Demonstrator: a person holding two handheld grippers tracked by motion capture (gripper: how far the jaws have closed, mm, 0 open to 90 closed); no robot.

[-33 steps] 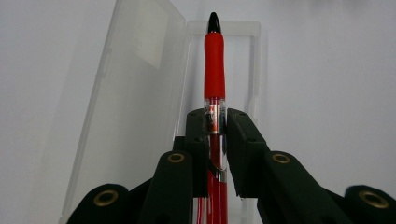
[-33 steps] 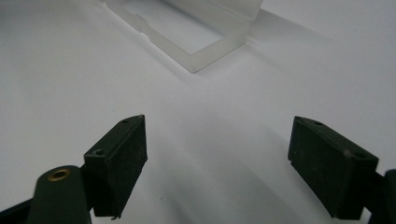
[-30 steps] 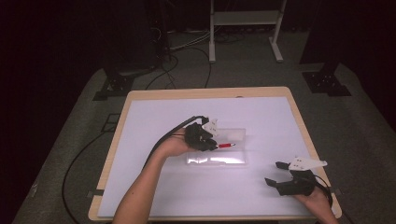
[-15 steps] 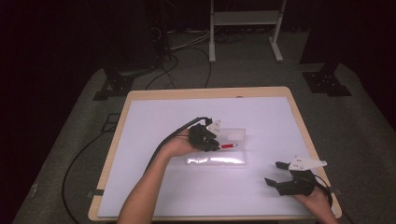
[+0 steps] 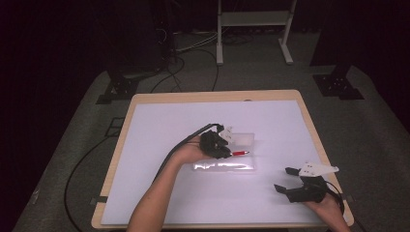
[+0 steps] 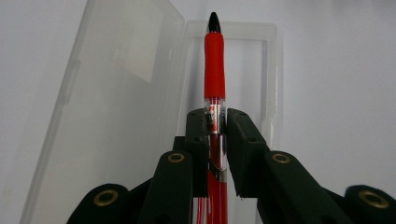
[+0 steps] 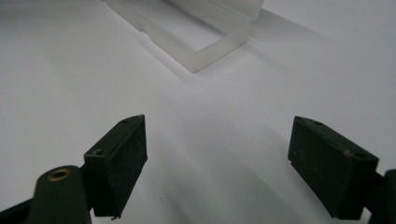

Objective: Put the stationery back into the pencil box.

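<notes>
Overhead, a white table held a clear plastic case lying open near its middle. Above the case, the left gripper was clamped on a red pen — its black tip pointing away. Well apart, near the table's right corner, the right gripper sat with jaws spread wide — nothing between them.

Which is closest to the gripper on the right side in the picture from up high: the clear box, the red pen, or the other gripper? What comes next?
Measured from the right gripper, high view:
1. Clear plastic case, lying open toward the table's middle; its near corner is closest.
2. Red pen, above the case, tip pointing right.
3. Left gripper, clamped on the pen's back end, farthest left.
</notes>
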